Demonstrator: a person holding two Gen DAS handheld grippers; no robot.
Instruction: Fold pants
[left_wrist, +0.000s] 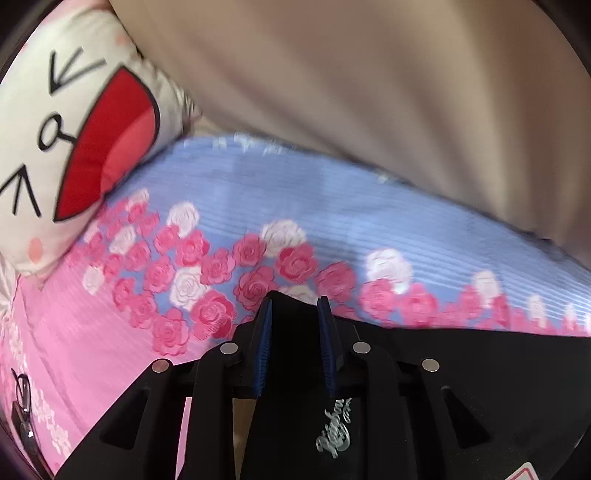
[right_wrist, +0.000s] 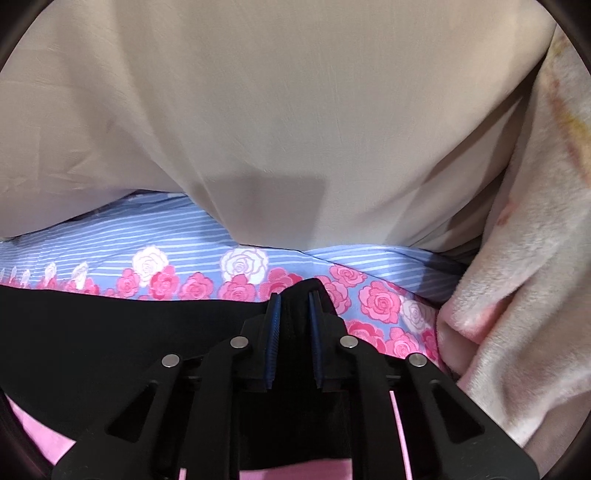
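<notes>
1. I am working over a bed: its sheet (left_wrist: 122, 350) is pink near me, and a band of roses runs across it into blue stripes. A beige curtain (right_wrist: 295, 110) hangs behind it.
2. The pants (left_wrist: 461, 369) are black and lie flat on the bed right under me, their far edge running along the row of roses.
3. My left gripper (left_wrist: 295, 306) is clenched on that far edge, with a peak of black cloth rising between the blue fingers (left_wrist: 263, 347).
4. My right gripper (right_wrist: 294, 295) is clamped the same way on the same edge, further along, with cloth bunched up between the pads.
5. I judge the fabric soft, limp and light. It will sag between my two holds and may slip out of a shallow pinch.
6. The best hold looks like the edge itself, both layers together, with my hands well apart so that the span stays taut.
7. A cartoon-face pillow (left_wrist: 74, 140) sits to the left and a fluffy blanket (right_wrist: 524, 295) to the right, both close enough to snag.
</notes>
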